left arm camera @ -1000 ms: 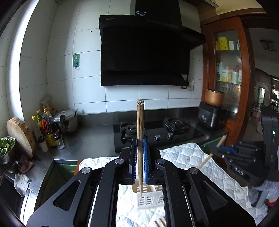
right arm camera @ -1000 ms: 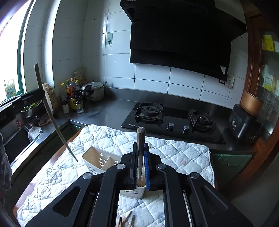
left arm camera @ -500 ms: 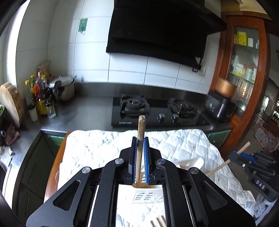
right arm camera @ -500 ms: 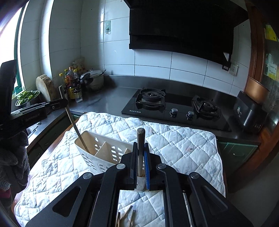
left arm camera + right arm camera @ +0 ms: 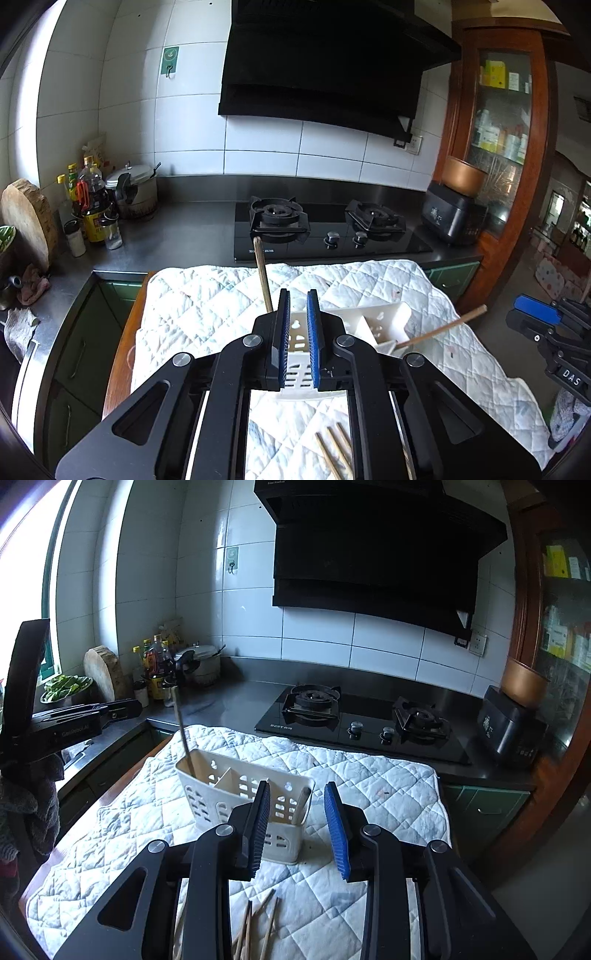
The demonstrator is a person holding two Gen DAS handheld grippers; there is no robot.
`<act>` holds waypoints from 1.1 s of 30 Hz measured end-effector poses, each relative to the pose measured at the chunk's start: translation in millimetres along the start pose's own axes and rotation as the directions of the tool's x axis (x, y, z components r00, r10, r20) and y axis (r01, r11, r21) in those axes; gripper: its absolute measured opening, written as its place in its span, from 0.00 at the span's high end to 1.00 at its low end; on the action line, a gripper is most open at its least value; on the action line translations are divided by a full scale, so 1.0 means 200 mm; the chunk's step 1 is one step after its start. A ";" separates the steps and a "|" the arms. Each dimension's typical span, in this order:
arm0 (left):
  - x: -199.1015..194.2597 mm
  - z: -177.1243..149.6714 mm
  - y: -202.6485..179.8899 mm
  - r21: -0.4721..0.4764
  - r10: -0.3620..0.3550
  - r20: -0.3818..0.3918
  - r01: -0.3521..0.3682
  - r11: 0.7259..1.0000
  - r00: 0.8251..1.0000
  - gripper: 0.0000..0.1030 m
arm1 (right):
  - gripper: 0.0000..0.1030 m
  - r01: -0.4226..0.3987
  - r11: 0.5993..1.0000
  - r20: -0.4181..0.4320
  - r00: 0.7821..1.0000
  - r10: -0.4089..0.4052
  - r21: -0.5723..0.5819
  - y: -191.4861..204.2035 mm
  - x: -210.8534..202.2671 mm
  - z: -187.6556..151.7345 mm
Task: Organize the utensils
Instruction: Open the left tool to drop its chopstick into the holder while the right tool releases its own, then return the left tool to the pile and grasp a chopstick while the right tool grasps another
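Note:
A white slotted utensil holder (image 5: 243, 794) (image 5: 351, 325) stands on the quilted cloth (image 5: 369, 786). One wooden chopstick (image 5: 183, 731) (image 5: 263, 273) leans in its left compartment. Another chopstick (image 5: 301, 805) (image 5: 439, 328) stands in its right compartment. My left gripper (image 5: 297, 332) is open and empty just above the holder. My right gripper (image 5: 297, 819) is open and empty in front of the holder. Several loose chopsticks (image 5: 255, 923) (image 5: 336, 454) lie on the cloth close under the grippers.
A black gas hob (image 5: 354, 720) sits behind the cloth. Bottles (image 5: 159, 668), a pot (image 5: 201, 662) and a wooden board (image 5: 103, 675) stand at the back left. A black appliance (image 5: 509, 727) stands at the right. The left gripper's body (image 5: 66, 720) shows at left.
Both grippers have opened and let go of their chopsticks, which now stand in the holder. Both grippers have drawn back a little from the holder.

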State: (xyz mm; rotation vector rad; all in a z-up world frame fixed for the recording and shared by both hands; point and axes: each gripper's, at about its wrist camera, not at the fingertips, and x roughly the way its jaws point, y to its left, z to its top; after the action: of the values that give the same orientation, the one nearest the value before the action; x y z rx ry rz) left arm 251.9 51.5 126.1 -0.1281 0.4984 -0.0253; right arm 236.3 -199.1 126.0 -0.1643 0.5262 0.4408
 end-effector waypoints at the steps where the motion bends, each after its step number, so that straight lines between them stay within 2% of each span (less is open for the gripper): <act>1: -0.03 -0.03 -0.01 0.005 -0.006 0.001 0.006 1.000 1.000 0.91 | 0.71 -0.012 1.000 0.002 1.000 0.012 0.001 0.01 -0.04 -0.04; 2: -0.06 -0.05 -0.01 0.010 -0.006 0.000 0.006 1.000 1.000 0.90 | 0.71 -0.023 1.000 0.001 1.000 0.023 0.001 0.02 -0.08 -0.09; 3: -0.09 -0.09 -0.02 0.015 -0.006 -0.002 0.006 1.000 1.000 0.78 | 0.71 -0.034 0.999 -0.004 0.999 0.034 0.000 0.04 -0.12 -0.14; 4: -0.12 -0.13 -0.03 0.018 -0.006 -0.005 0.006 1.000 1.000 0.60 | 0.71 -0.046 0.999 -0.011 0.999 0.046 -0.003 0.05 -0.15 -0.20; 5: -0.14 -0.17 -0.04 0.021 -0.002 -0.003 0.002 1.000 1.000 0.56 | 0.71 -0.056 0.998 -0.020 0.998 0.055 -0.005 0.07 -0.18 -0.26; 11: -0.27 -0.41 -0.08 0.046 -0.008 -0.037 0.010 0.999 0.999 0.56 | 0.71 -0.101 0.995 -0.124 0.987 0.102 0.012 0.17 -0.25 -0.67; 15: -0.31 -0.58 -0.08 0.030 -0.002 -0.077 0.004 1.000 0.997 0.47 | 0.71 -0.086 0.996 -0.183 0.980 0.084 -0.003 0.24 -0.26 -0.92; 18: -0.32 -0.72 -0.09 0.028 0.013 -0.116 -0.009 1.000 0.993 0.40 | 0.72 -0.101 0.995 -0.216 0.971 0.099 0.002 0.30 -0.25 -1.05; 24: -0.31 -0.93 -0.06 -0.032 0.015 -0.201 -0.022 0.999 0.979 0.39 | 0.78 -0.134 0.991 -0.253 0.958 0.136 0.027 0.37 -0.21 -1.18; 33: -0.33 -1.05 -0.01 -0.069 0.055 -0.245 -0.074 0.995 0.968 0.39 | 0.83 -0.132 0.990 -0.286 0.948 0.138 0.040 0.38 -0.11 -1.21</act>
State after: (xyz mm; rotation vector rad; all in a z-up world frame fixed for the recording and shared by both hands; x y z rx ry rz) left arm 93.7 29.2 -26.4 -0.1861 0.7491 0.0427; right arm 76.6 -201.8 -72.5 -0.1744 0.8323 0.5489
